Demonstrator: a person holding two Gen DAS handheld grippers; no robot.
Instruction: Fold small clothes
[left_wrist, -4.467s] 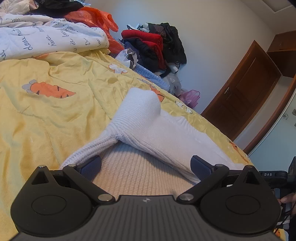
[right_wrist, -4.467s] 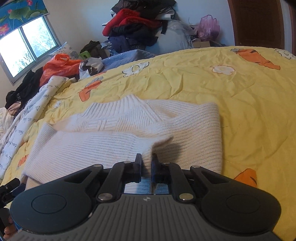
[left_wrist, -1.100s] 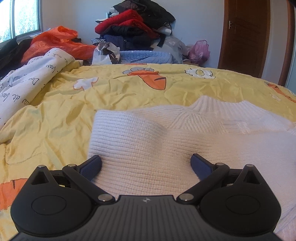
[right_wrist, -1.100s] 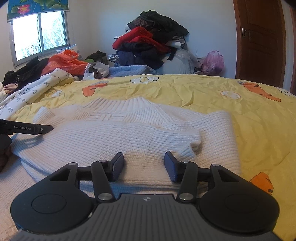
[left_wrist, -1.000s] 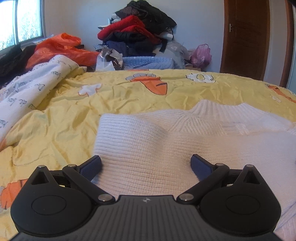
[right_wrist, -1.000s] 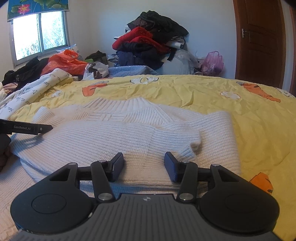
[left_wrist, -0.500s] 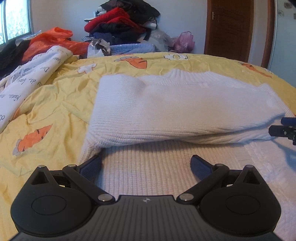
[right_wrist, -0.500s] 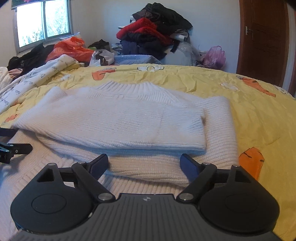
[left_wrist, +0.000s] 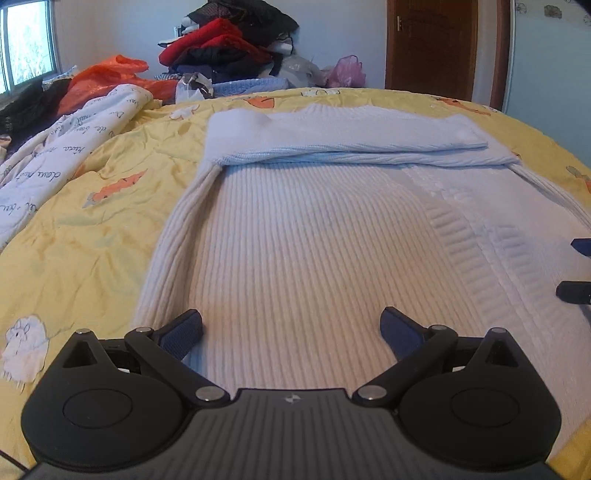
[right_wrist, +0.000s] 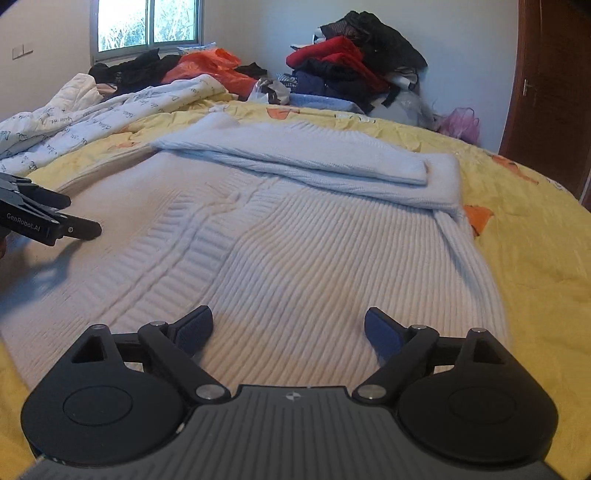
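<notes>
1. L side: left gripper (left_wrist: 291, 325) jaws wide, nothing held, over the near hem of the white ribbed knit sweater (left_wrist: 314, 240).
2. Sweater lies flat mid yellow carrot-print bedspread (left_wrist: 92, 240), sleeves folded across the top; soft, floppy, prob. light w/ grippy knit. Best pinch: hem corners.
3. R side: right gripper (right_wrist: 288, 330) jaws wide, empty. Free bedspread both sides; clothes pile (right_wrist: 351, 62) well apart.

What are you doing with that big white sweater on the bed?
A person holding a gripper in each hand is folding the white knit sweater spread on the yellow carrot bedspread. Both sleeves already lie folded across the far end, near the collar. The left gripper and right gripper are open, holding nothing, over the near end of the sweater. The body fold is not yet done.
</notes>
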